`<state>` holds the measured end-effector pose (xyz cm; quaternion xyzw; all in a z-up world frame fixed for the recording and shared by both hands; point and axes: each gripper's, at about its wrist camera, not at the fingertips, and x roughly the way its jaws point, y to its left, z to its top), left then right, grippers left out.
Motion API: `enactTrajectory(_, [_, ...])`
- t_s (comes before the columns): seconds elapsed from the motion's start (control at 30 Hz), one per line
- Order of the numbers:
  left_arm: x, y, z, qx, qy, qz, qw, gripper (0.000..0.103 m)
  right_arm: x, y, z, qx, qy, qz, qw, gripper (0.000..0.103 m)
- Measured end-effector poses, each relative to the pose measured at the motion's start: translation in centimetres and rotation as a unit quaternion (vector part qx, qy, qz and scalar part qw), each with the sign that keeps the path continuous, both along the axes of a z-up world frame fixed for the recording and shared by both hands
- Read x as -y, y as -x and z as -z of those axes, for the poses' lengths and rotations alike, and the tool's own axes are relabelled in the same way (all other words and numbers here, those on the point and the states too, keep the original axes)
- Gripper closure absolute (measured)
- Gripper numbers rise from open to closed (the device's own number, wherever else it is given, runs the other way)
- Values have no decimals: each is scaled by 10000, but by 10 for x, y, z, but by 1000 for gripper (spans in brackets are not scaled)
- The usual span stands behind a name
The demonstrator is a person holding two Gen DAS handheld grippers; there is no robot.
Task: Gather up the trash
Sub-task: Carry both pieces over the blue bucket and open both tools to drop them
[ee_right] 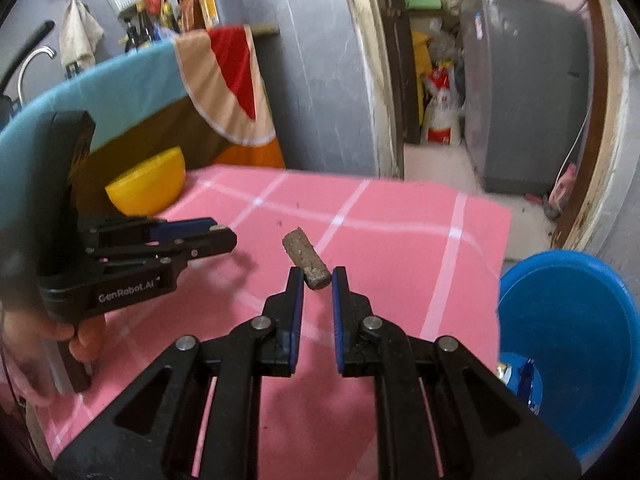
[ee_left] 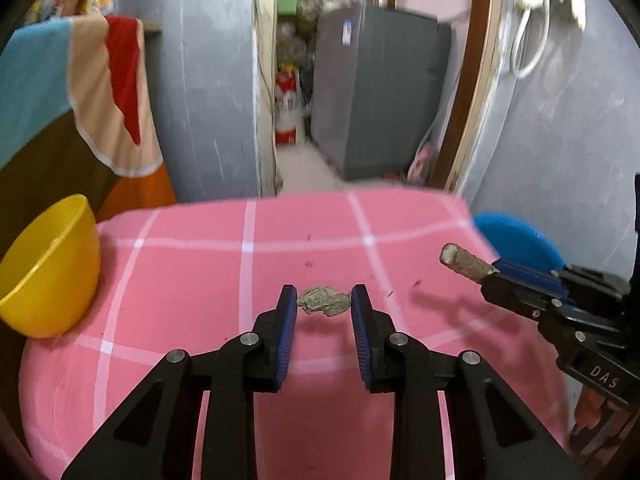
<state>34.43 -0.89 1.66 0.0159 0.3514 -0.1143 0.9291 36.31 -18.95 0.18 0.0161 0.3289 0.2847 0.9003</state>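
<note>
My left gripper (ee_left: 324,300) is shut on a crumpled grey-green scrap of trash (ee_left: 323,301), pinched between its blue pads above the pink checked tablecloth (ee_left: 208,280). My right gripper (ee_right: 317,278) is shut on the near end of a short brown cork-like stick (ee_right: 305,258), which points away over the cloth. In the left wrist view that stick (ee_left: 464,265) juts from the right gripper (ee_left: 494,272) at the right. The left gripper (ee_right: 224,234) appears at the left of the right wrist view, held by a hand (ee_right: 80,340).
A yellow bowl (ee_left: 48,272) stands at the table's left edge. A blue bucket (ee_right: 568,344) sits on the floor beyond the right edge, with some items inside. Behind are a grey wall, a draped coloured cloth (ee_left: 100,92) and a doorway to a grey appliance (ee_left: 376,92).
</note>
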Motion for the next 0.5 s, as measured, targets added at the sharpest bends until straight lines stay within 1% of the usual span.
enactTrajectory(0.13, [5,16,-19,492,308,-98,9983,80,11,18,-21,518,-189,275,9981,69])
enactTrajectory(0.23, [11,28,-35,891,572,-174,9942,80,23,32,-36,867,-334,512,9944,69])
enactTrajectory(0.3, [16,36,-46,1167,743,-206,9902,80,30,41,-45,1083,-411,666,9910,69])
enactTrajectory(0.5, [33,53,-71,1876,1068,-138,9763,80,57,64,-68,1649,-558,1102,9785,69])
